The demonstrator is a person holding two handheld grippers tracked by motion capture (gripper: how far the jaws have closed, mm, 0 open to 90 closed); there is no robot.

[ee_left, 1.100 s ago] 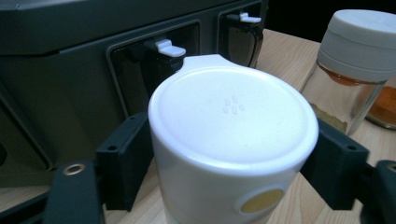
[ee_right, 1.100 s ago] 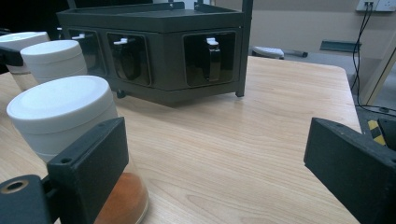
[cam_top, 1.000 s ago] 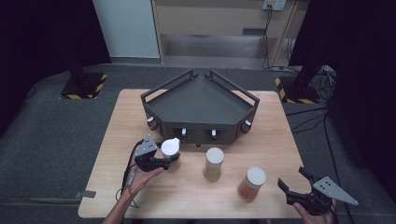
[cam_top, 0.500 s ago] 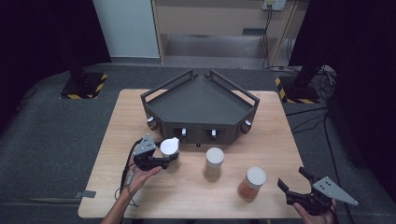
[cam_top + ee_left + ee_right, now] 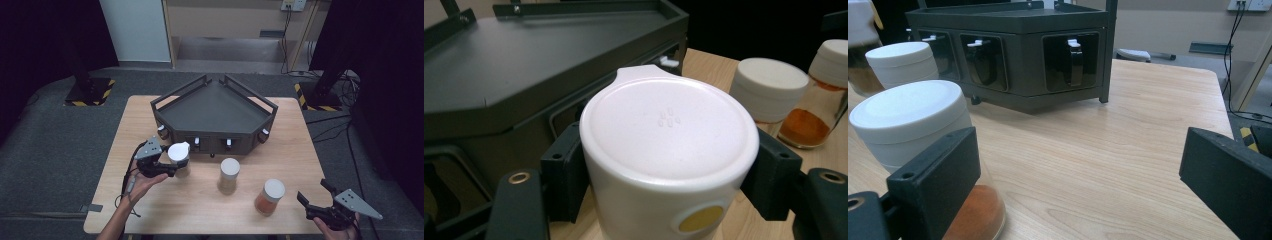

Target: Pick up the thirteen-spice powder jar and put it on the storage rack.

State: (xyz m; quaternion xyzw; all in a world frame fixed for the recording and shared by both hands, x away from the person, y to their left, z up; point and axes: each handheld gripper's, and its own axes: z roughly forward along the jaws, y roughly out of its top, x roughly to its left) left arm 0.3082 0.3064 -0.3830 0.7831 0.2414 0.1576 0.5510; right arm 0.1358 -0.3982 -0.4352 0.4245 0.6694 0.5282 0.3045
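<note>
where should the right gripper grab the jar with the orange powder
Judging by its pose, around the glass wall just under the white lid of the orange powder jar, coming in level from its right side. It stands upright, apart from the other jars, and the right gripper waits open on that side.

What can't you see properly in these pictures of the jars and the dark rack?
- White-lidded jar in the left gripper: its contents; left gripper view, the lid and bottom edge hide them.
- Orange-powder jar: its base; right gripper view, cut by the edge and behind a black jaw.
- Dark grey wedge-shaped rack: what the small white knobs are; high view, too small.
- Right gripper: the hand holding it; high view, cut by the bottom edge.
</note>
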